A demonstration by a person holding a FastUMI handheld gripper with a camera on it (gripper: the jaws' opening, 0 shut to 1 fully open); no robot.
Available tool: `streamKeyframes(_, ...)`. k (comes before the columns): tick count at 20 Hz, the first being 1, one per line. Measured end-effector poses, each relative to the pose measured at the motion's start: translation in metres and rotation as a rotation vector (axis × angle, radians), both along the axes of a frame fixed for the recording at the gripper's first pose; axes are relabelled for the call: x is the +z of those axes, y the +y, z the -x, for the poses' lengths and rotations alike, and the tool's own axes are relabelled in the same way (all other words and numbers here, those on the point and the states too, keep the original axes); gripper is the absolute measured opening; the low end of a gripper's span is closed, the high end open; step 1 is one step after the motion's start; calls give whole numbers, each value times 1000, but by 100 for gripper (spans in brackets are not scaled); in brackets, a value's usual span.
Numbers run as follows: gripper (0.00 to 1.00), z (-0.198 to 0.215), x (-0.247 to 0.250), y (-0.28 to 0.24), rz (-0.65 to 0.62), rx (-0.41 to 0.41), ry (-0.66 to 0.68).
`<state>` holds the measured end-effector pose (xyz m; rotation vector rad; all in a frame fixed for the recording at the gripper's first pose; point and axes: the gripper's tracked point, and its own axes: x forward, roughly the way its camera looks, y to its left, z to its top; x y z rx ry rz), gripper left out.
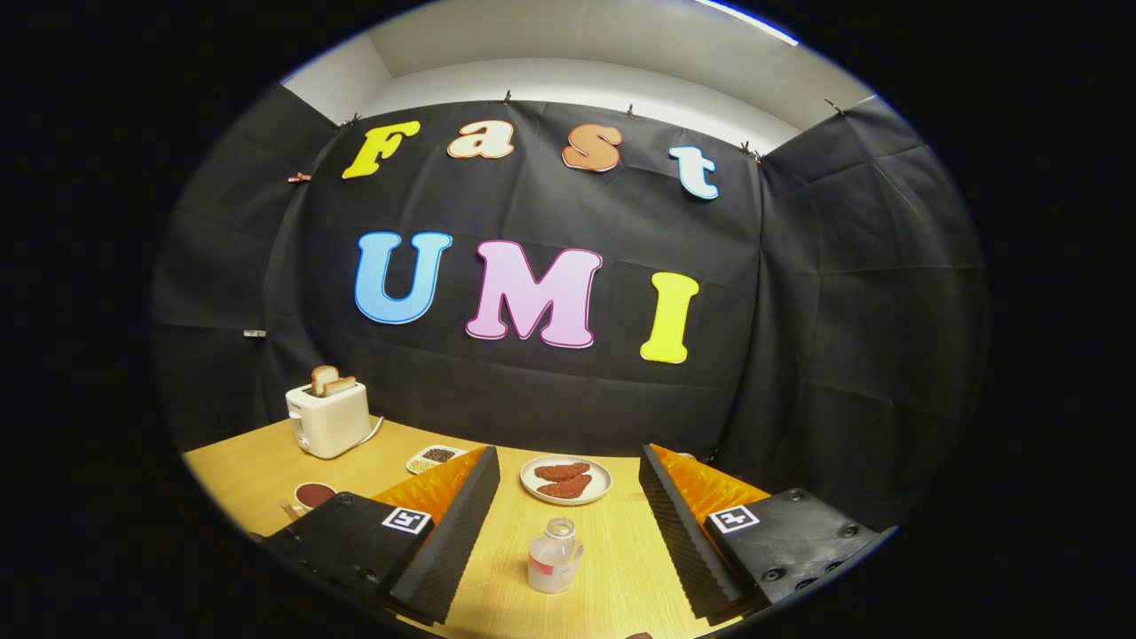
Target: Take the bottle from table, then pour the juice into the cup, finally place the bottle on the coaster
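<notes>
In the gripper view, the hand-held gripper (568, 532) is spread wide and grasps nothing; its two black ribbed fingers (457, 532) frame the lower middle of the frame. The bottle (554, 557), small, clear and uncapped, stands upright on the table (248, 470) between the fingers, touching neither, low in the frame. By my reading the first step is in hand: the approach to take the bottle. The next move calls for easing forward and down so both pads flank the bottle's body, then closing gently, since it looks light and easy to tip.

Beyond the bottle, at centre, a plate (566, 479) holds reddish pieces. At lower left, a cup (312, 495) with dark contents sits just beside the left finger. A toaster (328, 419) with bread stands further left, a small dish (435, 458) near it. Nothing blocks the path to the bottle.
</notes>
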<state>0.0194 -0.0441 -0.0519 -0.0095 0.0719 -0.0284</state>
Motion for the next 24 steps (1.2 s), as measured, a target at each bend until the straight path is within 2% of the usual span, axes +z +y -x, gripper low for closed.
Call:
streamKeyframes(5,97,-14,-30,-1,-19,36,31)
streamKeyframes(18,97,-49,-122,12,-55,201,111)
streamKeyframes(24,98,-61,-158,16,-59,238,149)
